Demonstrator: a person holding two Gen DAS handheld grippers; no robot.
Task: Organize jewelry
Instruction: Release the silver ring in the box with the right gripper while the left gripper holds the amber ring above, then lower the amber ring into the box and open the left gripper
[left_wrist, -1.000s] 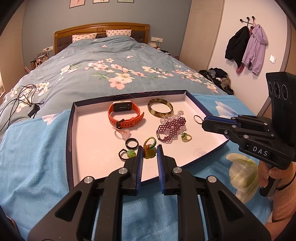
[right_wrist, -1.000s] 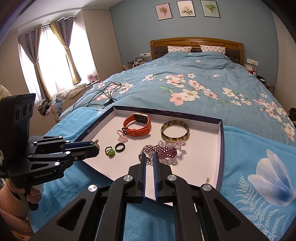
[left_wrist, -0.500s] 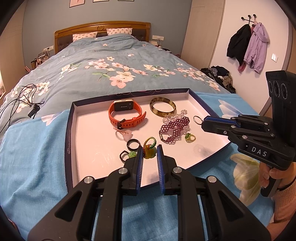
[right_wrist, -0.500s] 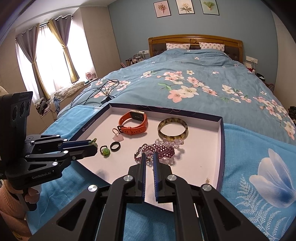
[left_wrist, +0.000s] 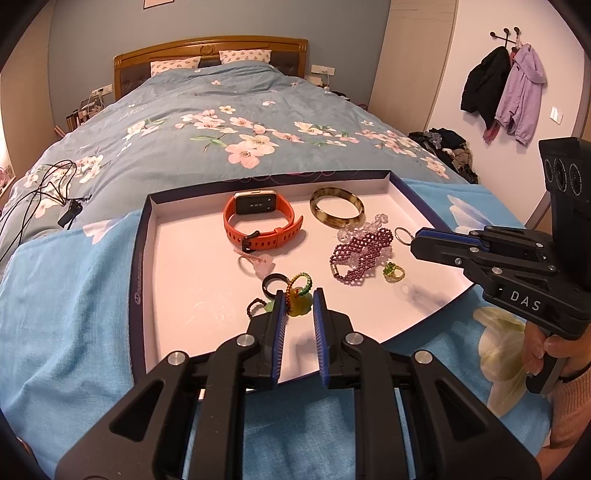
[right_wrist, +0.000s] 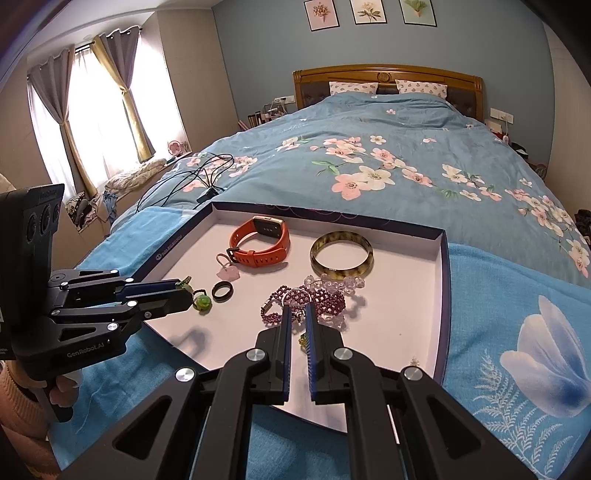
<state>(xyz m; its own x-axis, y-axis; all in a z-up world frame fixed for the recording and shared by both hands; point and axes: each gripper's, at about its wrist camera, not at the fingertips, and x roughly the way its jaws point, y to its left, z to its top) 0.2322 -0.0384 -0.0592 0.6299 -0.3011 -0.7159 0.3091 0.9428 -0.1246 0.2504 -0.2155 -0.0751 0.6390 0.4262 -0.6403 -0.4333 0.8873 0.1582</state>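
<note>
A white tray with a navy rim lies on a blue towel and holds the jewelry. My left gripper is shut on a yellow-green pendant with a beaded loop, held just over the tray's near part. From the right, my right gripper is shut on a thin silver ring; its own view shows that ring at its tips, above the purple beaded bracelet. Also in the tray are an orange watch, a tortoiseshell bangle and a black ring.
The tray also holds a clear bead bracelet, a pink flower ring, a green-stone ring and a small green-gold ring. Black cables lie on the floral duvet to the left. A hand grips the right tool.
</note>
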